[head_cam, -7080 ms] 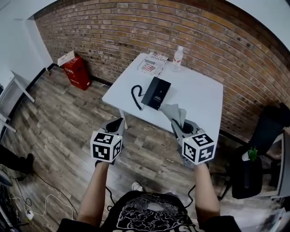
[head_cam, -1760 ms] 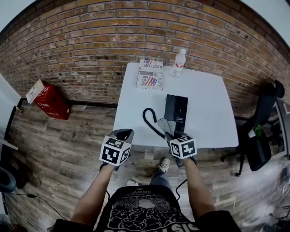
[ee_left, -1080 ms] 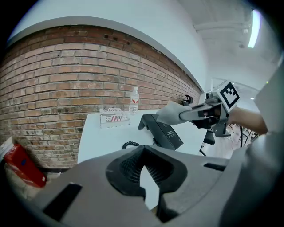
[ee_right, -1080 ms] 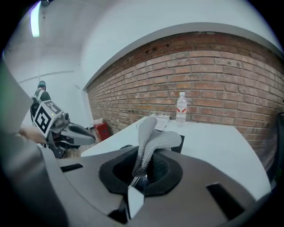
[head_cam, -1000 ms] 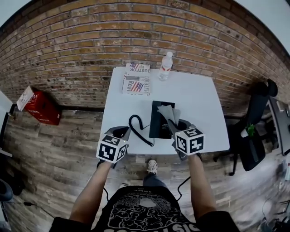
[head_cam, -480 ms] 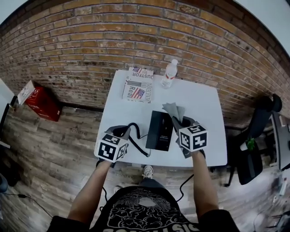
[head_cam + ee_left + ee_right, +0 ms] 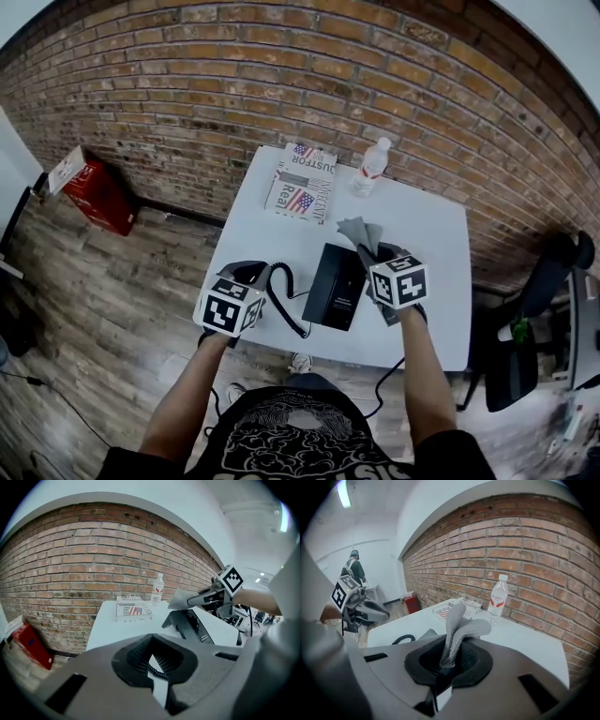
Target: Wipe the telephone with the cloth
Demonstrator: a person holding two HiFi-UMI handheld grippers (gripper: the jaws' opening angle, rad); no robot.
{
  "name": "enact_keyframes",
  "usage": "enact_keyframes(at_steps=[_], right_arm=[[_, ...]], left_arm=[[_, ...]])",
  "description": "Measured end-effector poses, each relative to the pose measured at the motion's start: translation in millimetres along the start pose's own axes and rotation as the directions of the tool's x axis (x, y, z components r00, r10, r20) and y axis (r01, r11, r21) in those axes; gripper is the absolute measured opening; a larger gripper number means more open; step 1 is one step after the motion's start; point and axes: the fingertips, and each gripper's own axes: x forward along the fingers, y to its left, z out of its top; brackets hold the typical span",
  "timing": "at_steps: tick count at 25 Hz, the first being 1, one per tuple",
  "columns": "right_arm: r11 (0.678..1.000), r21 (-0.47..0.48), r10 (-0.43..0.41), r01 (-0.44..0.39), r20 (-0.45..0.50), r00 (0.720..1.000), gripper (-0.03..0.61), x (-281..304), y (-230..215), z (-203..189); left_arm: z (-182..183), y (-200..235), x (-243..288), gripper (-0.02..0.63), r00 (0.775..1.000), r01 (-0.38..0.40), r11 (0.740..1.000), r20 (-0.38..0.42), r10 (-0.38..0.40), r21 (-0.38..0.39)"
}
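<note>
The right gripper keeps its jaws clamped on the grey cloth. The cloth now hangs just past the far right corner of the black telephone on the counter, not over its top as 1 second ago. Left of the telephone, the left gripper stays empty, jaws together.

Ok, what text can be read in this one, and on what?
"Real": on the flag-printed paper.
"USTFOR": same paper, far edge; leading letter unclear.
Label on the water bottle: too small to read.
Print on the telephone: too small to read.
Print on the red box: blurred.
</note>
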Motion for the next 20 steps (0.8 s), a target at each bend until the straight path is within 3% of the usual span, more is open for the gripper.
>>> enact_keyframes(at_steps=[7, 20], right_arm=[[0.993, -0.057, 0.099, -0.104, -0.092, 0.991, 0.011, 20.5, 8.2, -1.7], [0.983, -0.004, 0.181, -0.184, -0.151, 0.972, 0.011, 44.3, 23.9, 6.6]], left_arm=[[0.4, 5.9, 5.3, 0.006, 1.0, -0.03, 0.999, 0.004, 0.03, -0.033], [-7.2, 25.3, -0.2, 0.006, 0.996, -0.09, 0.992, 0.012, 0.091, -0.089]])
